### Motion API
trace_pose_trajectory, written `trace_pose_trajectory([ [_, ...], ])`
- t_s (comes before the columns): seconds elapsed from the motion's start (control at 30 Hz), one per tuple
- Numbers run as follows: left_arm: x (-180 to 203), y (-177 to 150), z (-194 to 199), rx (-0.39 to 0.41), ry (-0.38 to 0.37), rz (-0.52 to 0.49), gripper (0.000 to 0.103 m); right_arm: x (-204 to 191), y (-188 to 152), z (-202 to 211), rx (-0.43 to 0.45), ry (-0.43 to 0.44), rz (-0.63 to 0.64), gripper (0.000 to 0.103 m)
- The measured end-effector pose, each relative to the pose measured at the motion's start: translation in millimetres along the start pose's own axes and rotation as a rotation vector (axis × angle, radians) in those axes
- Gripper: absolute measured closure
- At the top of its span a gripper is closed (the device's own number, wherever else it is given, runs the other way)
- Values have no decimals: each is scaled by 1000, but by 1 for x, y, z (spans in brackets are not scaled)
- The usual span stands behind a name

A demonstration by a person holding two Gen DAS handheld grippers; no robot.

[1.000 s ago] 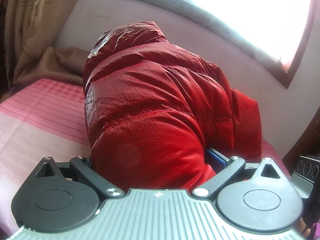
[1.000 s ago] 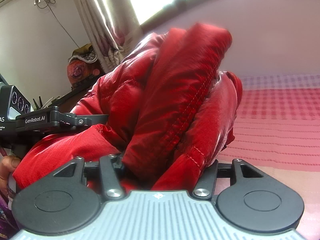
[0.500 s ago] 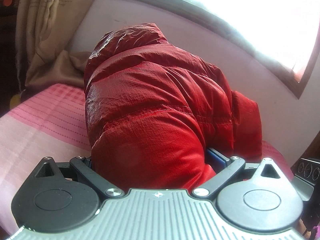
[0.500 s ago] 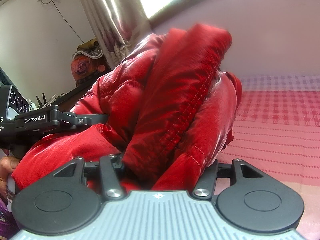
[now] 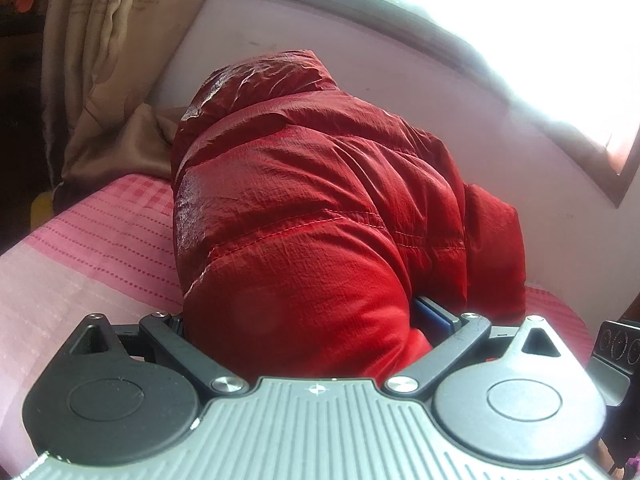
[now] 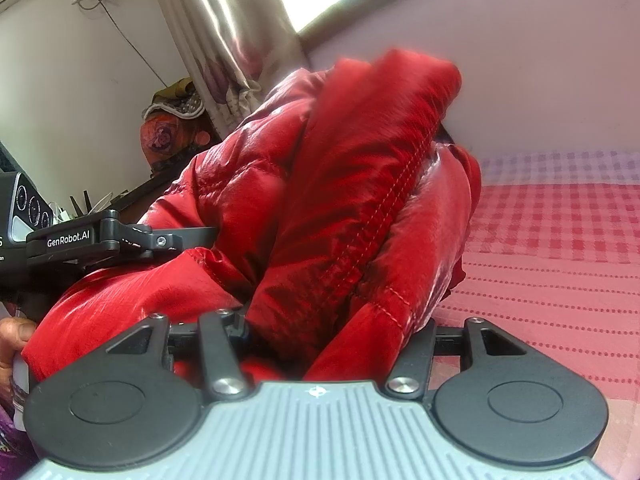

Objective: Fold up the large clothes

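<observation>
A red puffer jacket (image 5: 320, 216) bulges up between both tools over the pink checked bed (image 6: 560, 248). The left tool (image 5: 304, 320) is clamped on a thick fold straight ahead of it. The right tool (image 6: 340, 320) grips a stitched seam bunch. To its left, the other tool's body reads "GenRobot.AI" (image 6: 68, 238), with a hand (image 6: 12, 340) below it.
</observation>
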State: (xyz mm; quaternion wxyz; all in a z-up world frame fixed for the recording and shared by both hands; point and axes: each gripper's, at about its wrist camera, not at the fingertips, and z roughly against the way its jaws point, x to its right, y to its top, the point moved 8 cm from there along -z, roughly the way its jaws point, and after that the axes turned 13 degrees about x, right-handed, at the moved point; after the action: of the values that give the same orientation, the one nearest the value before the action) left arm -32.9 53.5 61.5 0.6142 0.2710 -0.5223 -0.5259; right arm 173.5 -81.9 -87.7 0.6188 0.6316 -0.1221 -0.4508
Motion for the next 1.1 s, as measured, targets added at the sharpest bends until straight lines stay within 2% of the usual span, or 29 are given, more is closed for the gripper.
trace_pose_trajectory([
  [0.5, 7, -1, 11, -18, 38, 8, 5, 1, -6, -13, -34, -6, -3, 49],
  [0.87, -5, -5, 2, -35, 41, 19, 3, 7, -13, -20, -42, 3, -2, 49],
  [1.1, -16, -12, 4, -30, 49, 24, 0, 5, -17, -25, -52, 1, 51, 49],
])
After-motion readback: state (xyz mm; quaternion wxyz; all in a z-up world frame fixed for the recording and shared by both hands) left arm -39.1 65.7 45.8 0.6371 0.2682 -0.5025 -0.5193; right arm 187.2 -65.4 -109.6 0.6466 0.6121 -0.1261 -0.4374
